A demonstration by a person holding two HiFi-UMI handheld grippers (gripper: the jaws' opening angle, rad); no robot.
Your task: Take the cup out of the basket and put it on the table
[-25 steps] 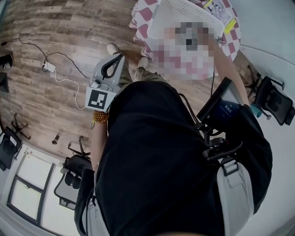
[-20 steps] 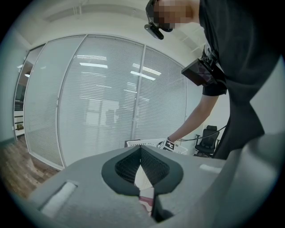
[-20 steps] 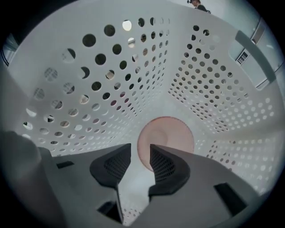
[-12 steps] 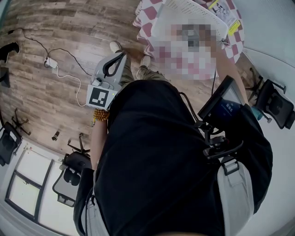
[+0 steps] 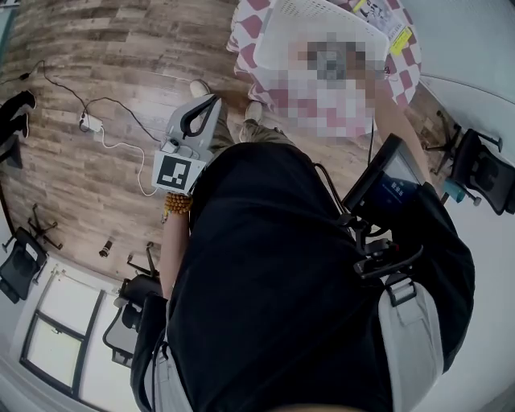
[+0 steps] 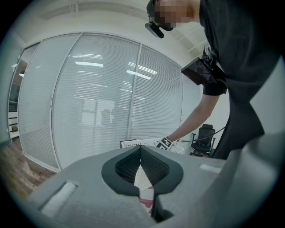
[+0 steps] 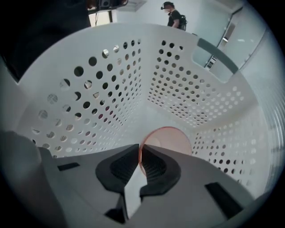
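Observation:
A pale orange cup (image 7: 171, 138) lies on its side at the bottom of the white perforated basket (image 7: 111, 80). My right gripper (image 7: 140, 149) is deep inside the basket, and its jaws are closing with the cup's thin rim pinched between the pads. In the head view the basket (image 5: 322, 16) stands on a table with a pink checked cloth (image 5: 402, 68); a mosaic patch hides the right gripper there. My left gripper (image 5: 211, 103) hangs at the person's left side over the wooden floor. Its jaws (image 6: 140, 151) are shut on nothing.
A white cable and adapter (image 5: 88, 122) lie on the wooden floor. Black office chairs (image 5: 483, 169) stand at the right, and more sit at the lower left. A glass wall with blinds (image 6: 89, 98) fills the left gripper view. Another person (image 7: 173, 18) stands far off.
The head view has shifted slightly. The left gripper stays at the person's side, and the right arm still reaches into the basket.

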